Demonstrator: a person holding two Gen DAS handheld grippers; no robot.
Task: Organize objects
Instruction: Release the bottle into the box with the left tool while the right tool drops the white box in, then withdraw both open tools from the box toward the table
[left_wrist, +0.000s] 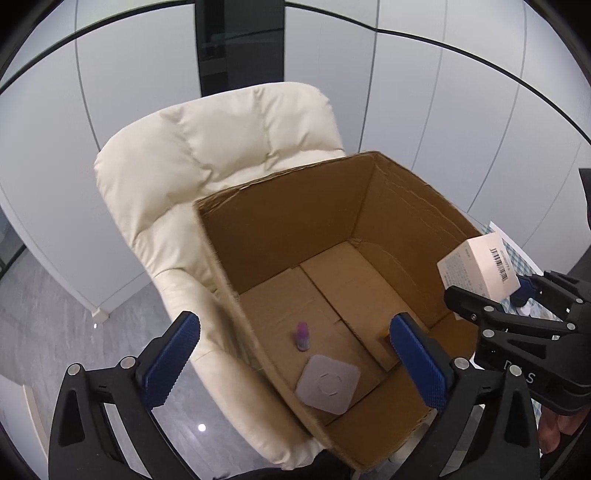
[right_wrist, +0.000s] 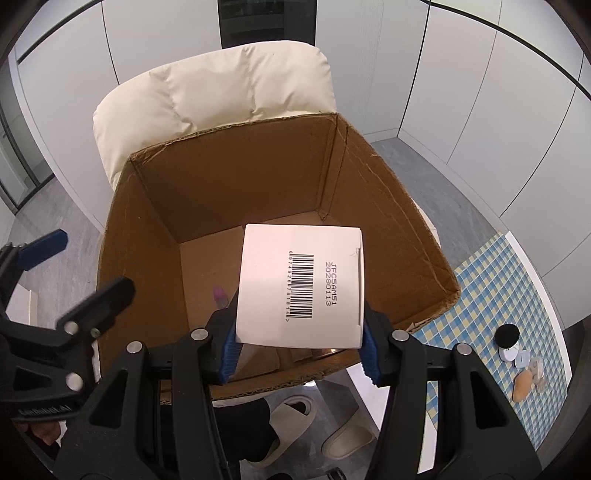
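An open cardboard box (left_wrist: 295, 221) stands on a cream padded chair (left_wrist: 207, 147). On its floor lie a small purple bottle (left_wrist: 302, 335) and a flat grey square pad (left_wrist: 328, 384). My left gripper (left_wrist: 294, 323) hangs over the box's near left corner, jaws wide open and empty. My right gripper (right_wrist: 297, 317) is shut on a white carton (right_wrist: 301, 284) with a barcode, held above the box (right_wrist: 240, 177) interior. In the left wrist view that carton (left_wrist: 480, 267) shows at the box's right rim.
A table with a blue and yellow checked cloth (right_wrist: 491, 288) is to the right, carrying a black round lid (right_wrist: 506, 334), a beige sponge (right_wrist: 521, 384) and small jars. A person's slippered feet (right_wrist: 291, 417) stand before the chair. White cabinet panels line the back.
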